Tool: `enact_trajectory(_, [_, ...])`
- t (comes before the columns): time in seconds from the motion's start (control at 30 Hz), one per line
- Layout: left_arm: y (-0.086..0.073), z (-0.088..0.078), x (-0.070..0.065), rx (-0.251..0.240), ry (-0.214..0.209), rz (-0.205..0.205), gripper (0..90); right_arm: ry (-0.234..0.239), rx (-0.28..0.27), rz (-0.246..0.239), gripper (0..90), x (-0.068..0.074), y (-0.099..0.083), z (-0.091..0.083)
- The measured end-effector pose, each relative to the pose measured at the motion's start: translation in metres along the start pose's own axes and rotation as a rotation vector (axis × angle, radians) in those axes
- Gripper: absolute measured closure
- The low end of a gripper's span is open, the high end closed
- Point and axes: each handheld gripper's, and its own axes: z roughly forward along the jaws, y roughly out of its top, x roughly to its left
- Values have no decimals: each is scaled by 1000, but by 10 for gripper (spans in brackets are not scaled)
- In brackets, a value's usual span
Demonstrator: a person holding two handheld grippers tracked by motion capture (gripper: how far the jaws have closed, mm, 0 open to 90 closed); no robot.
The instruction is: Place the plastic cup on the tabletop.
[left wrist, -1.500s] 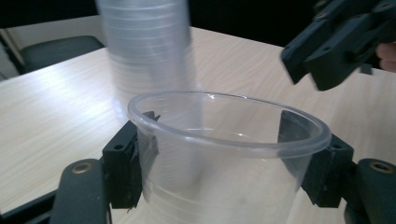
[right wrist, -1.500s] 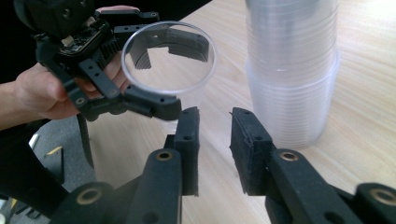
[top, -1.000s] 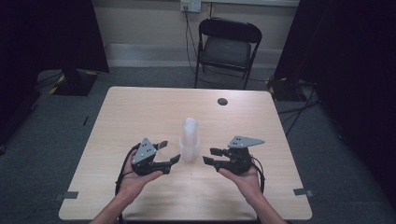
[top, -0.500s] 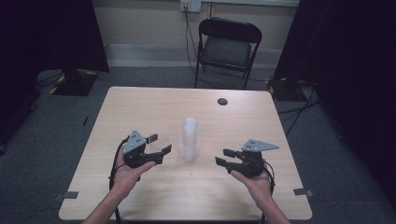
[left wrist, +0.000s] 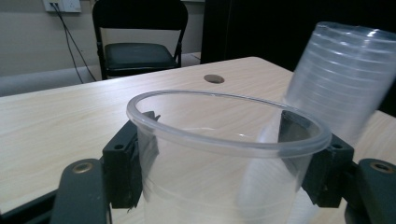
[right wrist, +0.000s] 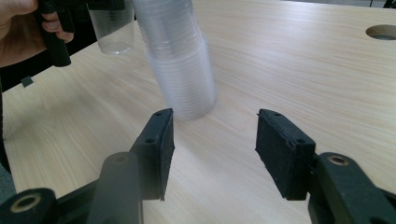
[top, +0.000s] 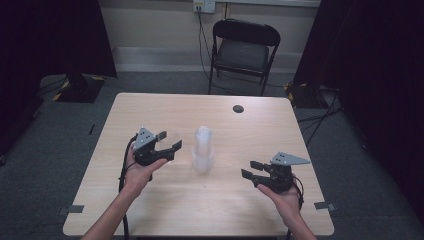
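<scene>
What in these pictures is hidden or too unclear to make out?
- Stack of clear cups: how many are nested; the high view is too small, and the stack blurs in the right gripper view.
- Single cup in the left tongs: its bottom is cut off by the left gripper view's lower edge.
- Dark round spot on the table: hole or cap, too small to tell.

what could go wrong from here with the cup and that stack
1. The left gripper clamps a thin clear cup just under its rim; more squeeze could buckle it, less could let it slip.
2. The stack of cups stands tall and narrow mid-table, close beside the held cup; a sideways bump might topple it.
3. The right gripper, jaws just opening and empty, points at the stack's base and could nudge it.
</scene>
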Motion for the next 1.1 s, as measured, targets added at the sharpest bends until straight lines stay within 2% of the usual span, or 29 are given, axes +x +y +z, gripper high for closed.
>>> enact_trajectory(0.13, [1,7,6,-17,20,-13,288,-16,0,4,464,-4,-3,-4])
enact_trajectory(0.47, [-11,30,27,-22,84,-73,285,-26,-7,27,464,-11,-9,-5])
enact_trajectory(0.57, [-15,37,31,-27,91,-113,280,-24,-9,30,464,-12,-10,-4])
enact_trajectory(0.67, [-19,43,33,-18,99,-115,275,-21,-5,31,464,-12,-10,-3])
enact_trajectory(0.87, [-25,50,35,5,89,-124,252,-24,-4,37,464,-13,-12,-4])
enact_trajectory(0.97, [-26,52,35,7,94,-114,250,-24,-5,38,464,-13,-13,-4])
enact_trajectory(1.1, [-29,54,38,35,108,-106,272,-24,-5,37,465,-13,-12,-4])
